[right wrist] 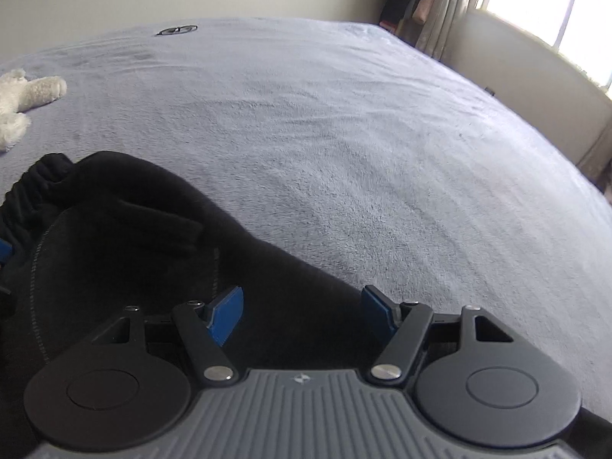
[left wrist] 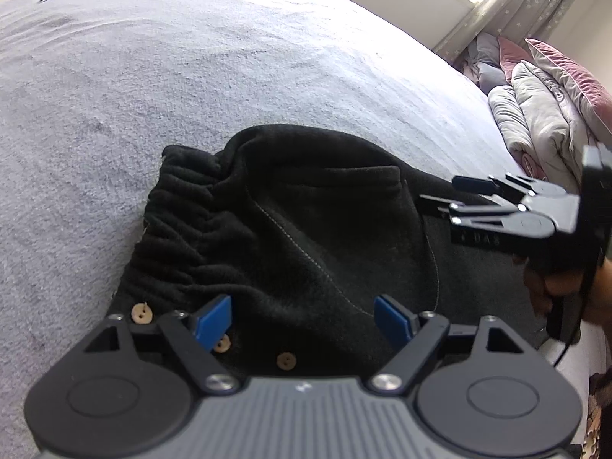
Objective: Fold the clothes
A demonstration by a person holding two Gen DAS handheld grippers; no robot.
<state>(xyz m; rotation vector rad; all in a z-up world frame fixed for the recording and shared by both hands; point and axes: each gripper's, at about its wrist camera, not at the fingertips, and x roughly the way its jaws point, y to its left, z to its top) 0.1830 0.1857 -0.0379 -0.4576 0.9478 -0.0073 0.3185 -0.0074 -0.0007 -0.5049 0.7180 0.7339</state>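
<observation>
The black trousers (left wrist: 290, 229) lie bunched at the near edge of the bed (left wrist: 229, 76), waistband to the left. My left tongs (left wrist: 304, 315) hang wide and empty over the buttons (left wrist: 286, 361); my right tongs (right wrist: 302, 311), also wide and empty, hover over the right side. I should pinch both waistband corners evenly. Pillows (left wrist: 543, 107) are piled far right by the window curtain (left wrist: 535, 4).
</observation>
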